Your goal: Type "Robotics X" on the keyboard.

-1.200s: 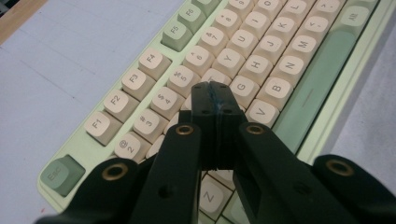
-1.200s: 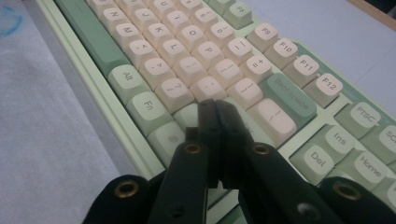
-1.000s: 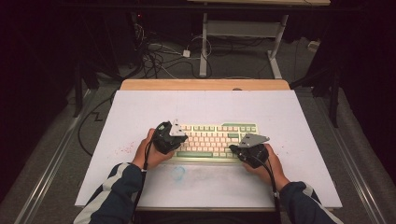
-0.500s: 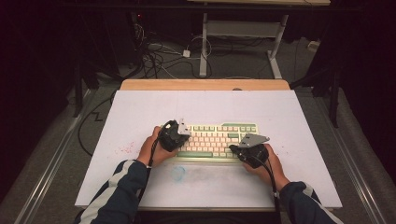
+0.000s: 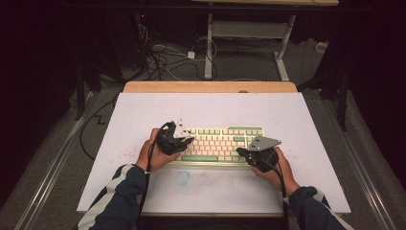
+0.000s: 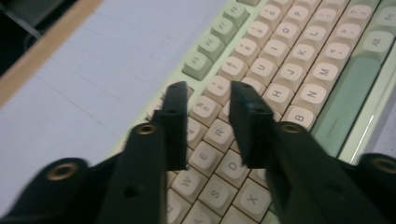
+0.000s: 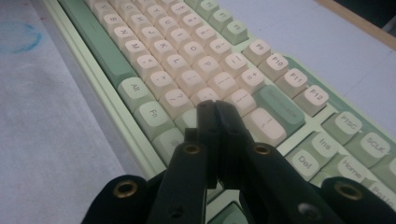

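A white sheet covers the table, whose bare wooden edge shows at the far side. Faint red specks and a blue scribble mark the sheet. Beyond, the room is dark. A tangle of cables lies on the grey floor, beside the white legs of a desk. Metal rails run along both sides

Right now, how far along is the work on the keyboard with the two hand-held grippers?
Done: both are over the keyboard. In hand: the left hand-held gripper hangs open above the number row, and the right hand-held gripper is shut, its tip by the right-side keys. Left: whether any key is pressed cannot be told.
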The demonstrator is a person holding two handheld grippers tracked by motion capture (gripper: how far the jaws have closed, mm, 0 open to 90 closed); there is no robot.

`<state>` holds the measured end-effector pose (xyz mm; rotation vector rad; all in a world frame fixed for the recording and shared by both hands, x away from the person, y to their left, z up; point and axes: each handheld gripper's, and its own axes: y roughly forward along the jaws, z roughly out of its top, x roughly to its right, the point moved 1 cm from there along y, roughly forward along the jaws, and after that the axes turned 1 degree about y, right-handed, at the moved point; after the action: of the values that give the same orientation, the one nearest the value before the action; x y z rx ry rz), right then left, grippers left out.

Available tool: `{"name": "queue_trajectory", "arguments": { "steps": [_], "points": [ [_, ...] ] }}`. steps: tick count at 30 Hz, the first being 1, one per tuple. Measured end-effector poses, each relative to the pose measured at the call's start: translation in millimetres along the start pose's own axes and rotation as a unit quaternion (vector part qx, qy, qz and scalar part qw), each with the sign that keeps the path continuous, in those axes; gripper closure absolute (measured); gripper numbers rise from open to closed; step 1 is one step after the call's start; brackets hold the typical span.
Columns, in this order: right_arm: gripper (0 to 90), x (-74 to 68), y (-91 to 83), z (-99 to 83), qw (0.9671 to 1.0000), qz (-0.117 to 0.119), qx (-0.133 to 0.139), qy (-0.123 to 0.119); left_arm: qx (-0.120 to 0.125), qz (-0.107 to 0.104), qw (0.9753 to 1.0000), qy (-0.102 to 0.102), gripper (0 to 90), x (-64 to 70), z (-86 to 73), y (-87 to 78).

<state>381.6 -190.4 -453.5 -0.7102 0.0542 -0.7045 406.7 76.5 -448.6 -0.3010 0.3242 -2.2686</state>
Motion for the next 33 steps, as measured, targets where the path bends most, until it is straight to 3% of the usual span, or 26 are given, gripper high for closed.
{"name": "queue_trajectory", "arguments": {
  "steps": [2, 3, 4, 5, 8, 17, 21, 29, 33],
  "points": [
    [90.0, 1.0, -4.2, 0.9, 1.0000, -0.001, 0.006, 0.003, 0.024, 0.002, 0.9997, -0.004, 51.9, -1.8, 2.3, -7.2],
    [90.0, 1.0, -4.2, 0.9, 1.0000, -0.001, 0.006, 0.003, 0.033, 0.002, 0.9994, -0.006, 51.9, -2.8, 2.8, -10.8],
    [89.9, 1.3, -6.5, 1.1, 1.0000, -0.001, 0.007, 0.001, 0.038, 0.002, 0.9993, -0.005, 42.3, -4.1, 2.4, -14.3],
    [89.9, 1.3, -6.5, 1.1, 1.0000, -0.001, 0.007, 0.001, 0.045, 0.004, 0.9990, -0.007, 42.3, -5.4, 1.8, -17.4],
    [89.7, 3.0, -10.4, 2.1, 0.9999, -0.003, 0.011, 0.003, 0.052, 0.008, 0.9985, -0.014, 30.2, -10.9, -1.2, -25.9],
    [89.0, 4.6, -12.5, 4.9, 0.9999, -0.005, 0.013, 0.003, 0.071, 0.031, 0.9966, -0.028, 22.1, -23.3, -14.3, -50.5],
    [88.9, 5.2, -11.4, 8.7, 0.9998, -0.006, 0.016, 0.004, 0.083, 0.036, 0.9956, -0.024, 21.5, -25.8, -20.8, -62.2],
    [88.7, 4.9, -3.1, 17.0, 0.9998, -0.009, 0.015, 0.006, 0.082, 0.041, 0.9952, -0.032, 21.5, -29.3, -36.0, -80.4],
    [88.7, 3.7, 3.2, 24.8, 0.9998, -0.006, 0.017, 0.003, 0.083, 0.042, 0.9946, -0.045, 21.5, -27.3, -39.8, -88.3]
  ]
}}
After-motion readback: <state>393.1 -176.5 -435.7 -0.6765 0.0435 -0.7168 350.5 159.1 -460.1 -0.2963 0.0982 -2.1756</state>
